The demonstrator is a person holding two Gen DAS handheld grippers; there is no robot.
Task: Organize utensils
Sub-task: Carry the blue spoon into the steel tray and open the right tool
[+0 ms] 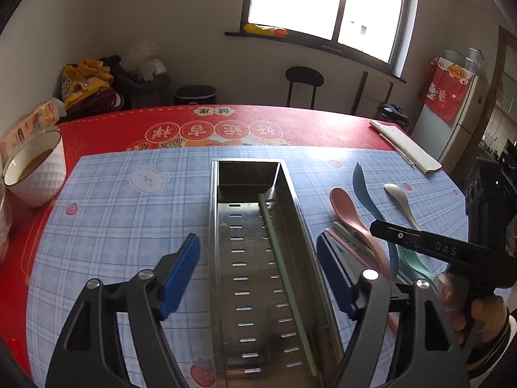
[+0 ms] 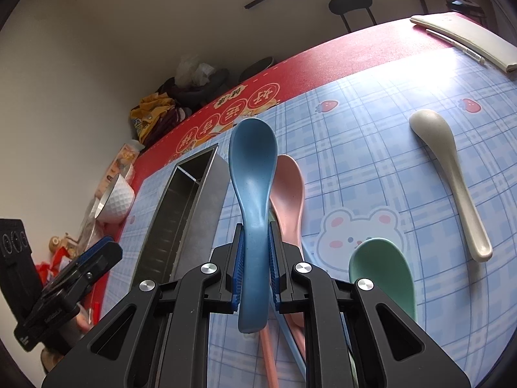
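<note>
We are clamping the right tool on the blue spoon; our left tool, fingers apart, is straddling the metal tray, pink spoon lying just right.

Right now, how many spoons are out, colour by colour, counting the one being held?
Blue spoon: 1, clamped in the right gripper
Pink spoon: 1
Green spoon: 1
Cream spoon: 1
Total: 4 spoons
</note>
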